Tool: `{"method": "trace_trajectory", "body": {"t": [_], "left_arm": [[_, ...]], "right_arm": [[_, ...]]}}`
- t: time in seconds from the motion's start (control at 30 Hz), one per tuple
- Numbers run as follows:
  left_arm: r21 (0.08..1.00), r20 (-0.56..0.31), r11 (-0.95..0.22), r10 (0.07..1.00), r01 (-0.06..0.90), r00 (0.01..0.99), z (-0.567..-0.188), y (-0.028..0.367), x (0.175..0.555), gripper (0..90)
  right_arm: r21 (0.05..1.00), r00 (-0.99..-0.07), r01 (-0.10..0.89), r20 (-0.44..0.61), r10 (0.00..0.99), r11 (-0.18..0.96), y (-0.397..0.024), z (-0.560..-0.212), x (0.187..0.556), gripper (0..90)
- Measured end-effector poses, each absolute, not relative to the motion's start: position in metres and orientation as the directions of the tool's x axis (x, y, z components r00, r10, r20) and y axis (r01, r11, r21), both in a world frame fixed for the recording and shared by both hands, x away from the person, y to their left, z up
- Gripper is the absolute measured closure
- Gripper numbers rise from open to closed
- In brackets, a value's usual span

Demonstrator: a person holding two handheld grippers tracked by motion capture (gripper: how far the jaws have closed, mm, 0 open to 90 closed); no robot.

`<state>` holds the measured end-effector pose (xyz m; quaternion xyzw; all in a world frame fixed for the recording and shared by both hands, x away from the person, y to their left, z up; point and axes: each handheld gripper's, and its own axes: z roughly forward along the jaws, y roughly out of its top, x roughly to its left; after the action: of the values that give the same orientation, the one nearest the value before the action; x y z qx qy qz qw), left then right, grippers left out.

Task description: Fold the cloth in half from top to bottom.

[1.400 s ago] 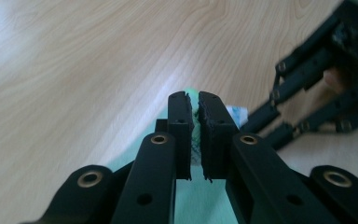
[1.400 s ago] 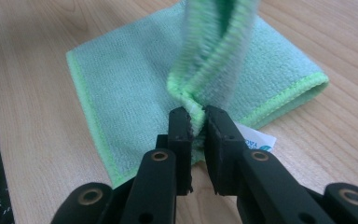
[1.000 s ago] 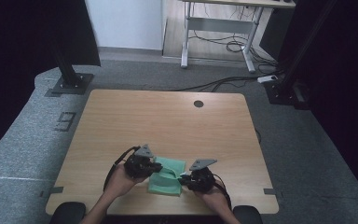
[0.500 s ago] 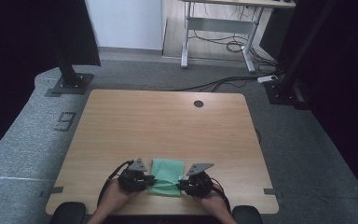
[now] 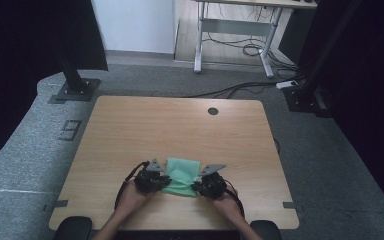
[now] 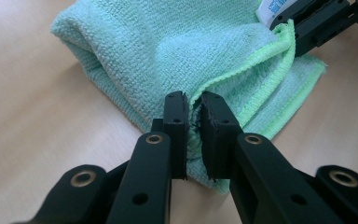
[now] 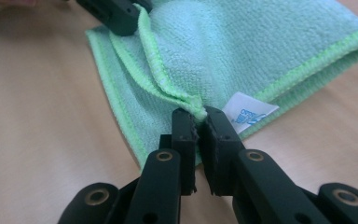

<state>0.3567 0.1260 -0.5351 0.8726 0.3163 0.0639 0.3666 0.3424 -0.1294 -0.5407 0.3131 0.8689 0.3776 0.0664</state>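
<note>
Mint-green microfibre cloth (image 5: 181, 176): folded, lying on the worktop near its front edge, between the two hand-held grippers.
Left hand-held gripper (image 6: 193, 122): clenched on the cloth's hemmed corner; the jaws have just been closing further, with a bunched fold pinched between the pads. In the high view it sits at the cloth's left side (image 5: 151, 180).
Right hand-held gripper (image 7: 198, 123): clenched on the cloth's other near corner, its jaws just closing, the stitched hem squeezed between them. In the high view it sits at the cloth's right side (image 5: 209, 185).
White care label (image 7: 248, 113): sewn to the hem, just beside the right hand-held gripper's jaws.
Cloth edges: the brighter green hem runs from each grip toward the other gripper; the upper layer is lifted slightly off the lower one.
Light wooden worktop (image 5: 145, 130): bare wood spreads behind and to both sides of the cloth; the front edge is close to the hands.
Round cable hole (image 5: 212, 111): near the far edge, well apart from the cloth.
</note>
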Motion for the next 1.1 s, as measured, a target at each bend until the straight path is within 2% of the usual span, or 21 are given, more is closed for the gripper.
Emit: {"method": "trace_trajectory", "body": {"t": [0.13,0.33,0.53,0.67,0.83,0.97,1.1], "left_arm": [[0.704,-0.117,-0.505,0.611,0.499,0.783,-0.529,0.123,0.364,82.5],[0.741,-0.076,-0.504,0.594,0.444,0.801,-0.505,0.124,0.352,84.9],[0.714,-0.077,-0.543,0.567,0.442,0.820,-0.514,0.123,0.337,83.0],[0.695,-0.088,-0.557,0.562,0.455,0.823,-0.527,0.123,0.331,79.5],[0.693,-0.102,-0.554,0.559,0.462,0.823,-0.532,0.123,0.329,70.4],[0.696,-0.104,-0.552,0.556,0.460,0.825,-0.532,0.122,0.325,62.1],[0.710,-0.126,-0.527,0.558,0.467,0.821,-0.523,0.127,0.324,50.7]], "right_arm": [[0.705,-0.780,0.502,0.118,0.615,0.502,-0.133,-0.537,0.354,82.2],[0.743,-0.784,0.471,0.105,0.612,0.475,-0.139,-0.519,0.347,81.9],[0.726,-0.795,0.474,0.110,0.597,0.498,-0.141,-0.525,0.336,78.6],[0.702,-0.791,0.503,0.138,0.597,0.504,-0.146,-0.532,0.332,67.5],[0.737,-0.791,0.480,0.129,0.598,0.476,-0.154,-0.514,0.332,53.8],[0.743,-0.769,0.485,0.113,0.629,0.461,-0.147,-0.509,0.342,43.1],[0.716,-0.730,0.525,0.100,0.676,0.461,-0.134,-0.525,0.353,33.2]]}}
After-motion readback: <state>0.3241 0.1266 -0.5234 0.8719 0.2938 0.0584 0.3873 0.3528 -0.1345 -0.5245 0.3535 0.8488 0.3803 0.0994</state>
